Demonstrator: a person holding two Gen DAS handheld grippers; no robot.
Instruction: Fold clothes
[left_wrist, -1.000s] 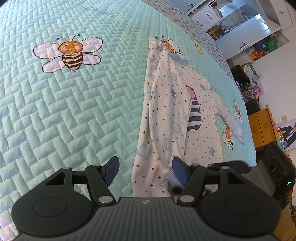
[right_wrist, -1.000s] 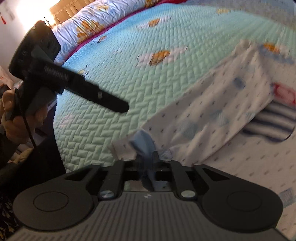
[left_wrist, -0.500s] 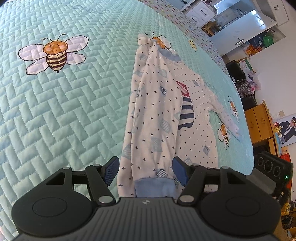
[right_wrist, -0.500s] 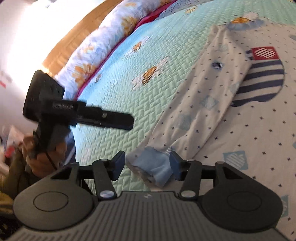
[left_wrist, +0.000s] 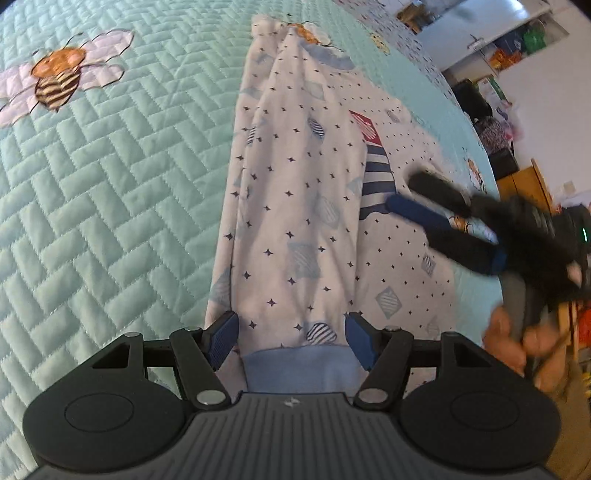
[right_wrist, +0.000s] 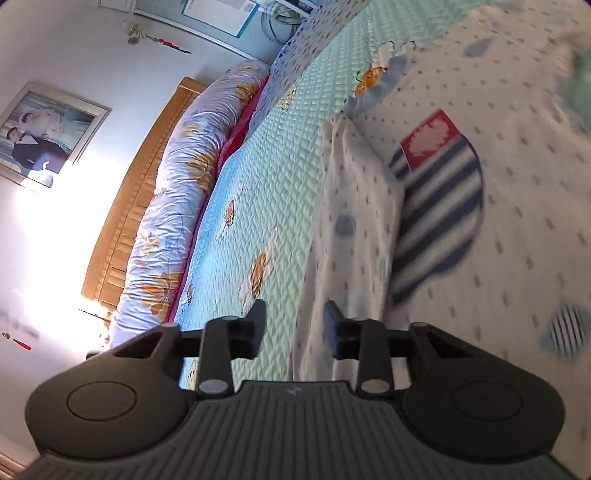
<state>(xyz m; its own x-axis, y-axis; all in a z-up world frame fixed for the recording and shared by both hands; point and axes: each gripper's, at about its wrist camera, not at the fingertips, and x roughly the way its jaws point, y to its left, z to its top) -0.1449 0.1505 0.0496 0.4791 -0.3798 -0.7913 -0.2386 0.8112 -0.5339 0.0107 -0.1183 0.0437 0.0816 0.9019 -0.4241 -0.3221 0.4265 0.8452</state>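
Left tongs (left_wrist: 291, 341) gape around the folded sleeve's blue cuff (left_wrist: 299, 369).

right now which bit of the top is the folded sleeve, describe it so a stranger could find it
Start at the mint quilted bedspread and find the white dotted top lying on it. The sleeve is the long strip folded over the top's left side, ending between the left gripper fingers. Only it carries a plain blue cuff.
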